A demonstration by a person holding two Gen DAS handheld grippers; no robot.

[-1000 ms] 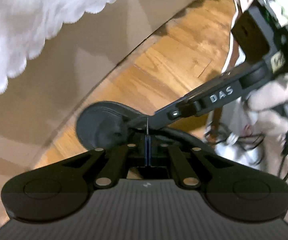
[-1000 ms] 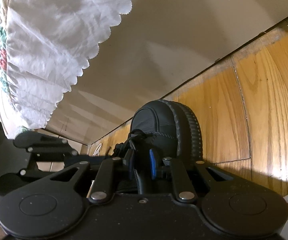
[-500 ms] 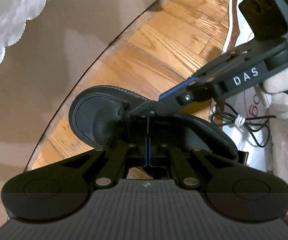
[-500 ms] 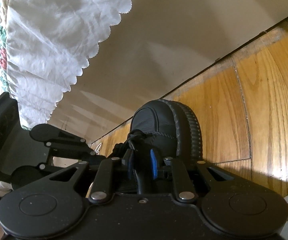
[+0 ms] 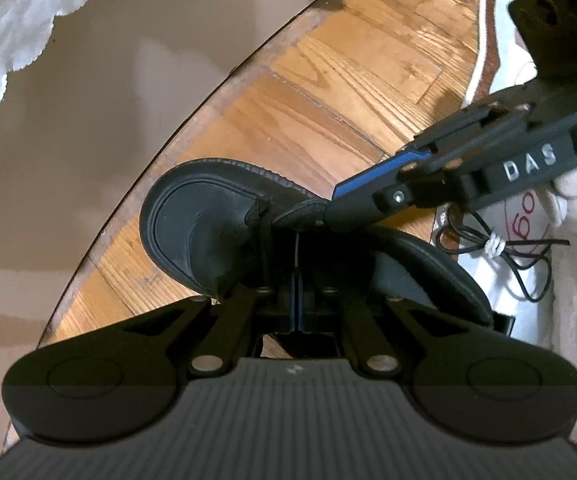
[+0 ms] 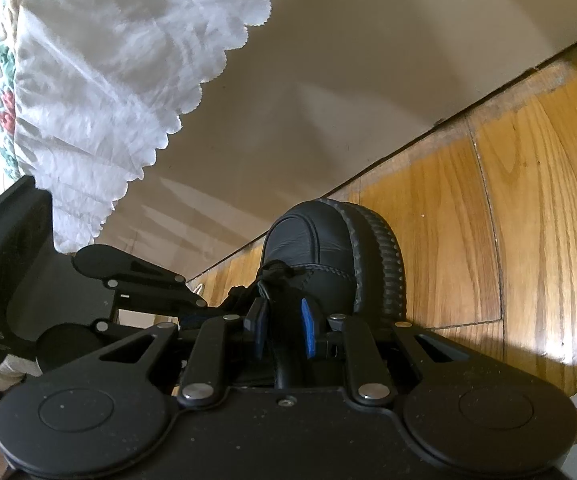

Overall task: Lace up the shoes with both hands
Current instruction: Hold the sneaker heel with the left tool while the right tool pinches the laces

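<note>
floor (image 6: 528,220): oak boards | wall (image 6: 368,60): beige | white scalloped cloth (image 6: 108,80)

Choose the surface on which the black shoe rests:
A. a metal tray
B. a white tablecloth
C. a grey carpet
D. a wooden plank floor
D: the black shoe sits directly on the wooden plank floor, whose grain and seams show around it in both views.

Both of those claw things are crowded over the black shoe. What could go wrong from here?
1. The left gripper is shut on a thin strand above the shoe; so fine a hold could slip.
2. The right gripper straddles the tongue area with its fingers apart, and may catch the shoe instead of the lace.
3. Both tools meet there and could knock together.
</note>
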